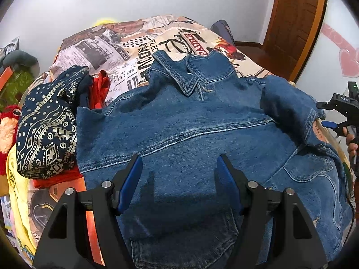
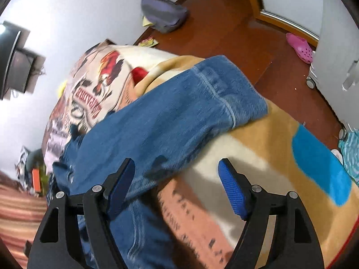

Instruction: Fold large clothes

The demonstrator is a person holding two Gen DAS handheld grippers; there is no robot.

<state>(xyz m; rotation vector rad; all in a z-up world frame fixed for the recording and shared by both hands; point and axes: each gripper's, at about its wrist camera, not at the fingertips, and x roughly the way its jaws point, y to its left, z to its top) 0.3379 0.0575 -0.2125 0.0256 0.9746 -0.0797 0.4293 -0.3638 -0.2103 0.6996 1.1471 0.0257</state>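
- The denim jacket [image 1: 202, 139] lies spread back-up across the bed, collar [image 1: 179, 74] toward the far wall, and I see it fills most of my left wrist view
- One sleeve [image 1: 289, 112] is folded in over the jacket's right side; in my right wrist view that same sleeve [image 2: 179, 112] runs diagonally, its cuff end lying on the blanket near the bed's edge
- My left gripper [image 1: 179, 183] hangs just above the jacket's lower back with its jaws wide apart and nothing between the blue pads; I can see its shadow on the denim
- My right gripper [image 2: 177, 186] also stands wide, gripping nothing; its left pad [image 2: 121, 190] is over the sleeve's denim, the right pad [image 2: 233, 190] over bare blanket, and the picture is blurred
- From the left wrist view I catch the right gripper's black body [image 1: 341, 112] at the bed's right edge, with fingers [image 1: 351, 143] of the hand wrapped on it
- The printed blanket [image 1: 125, 51] under the jacket shows newspaper-style lettering
- Left of the jacket sits a pile of clothes: a navy patterned garment [image 1: 47, 130] on top, red cloth [image 1: 101, 89] beside it
- Beyond the bed, on the wooden floor [image 2: 224, 27], I see a grey bag [image 2: 163, 15] by the wall and a pink clog [image 2: 300, 47]
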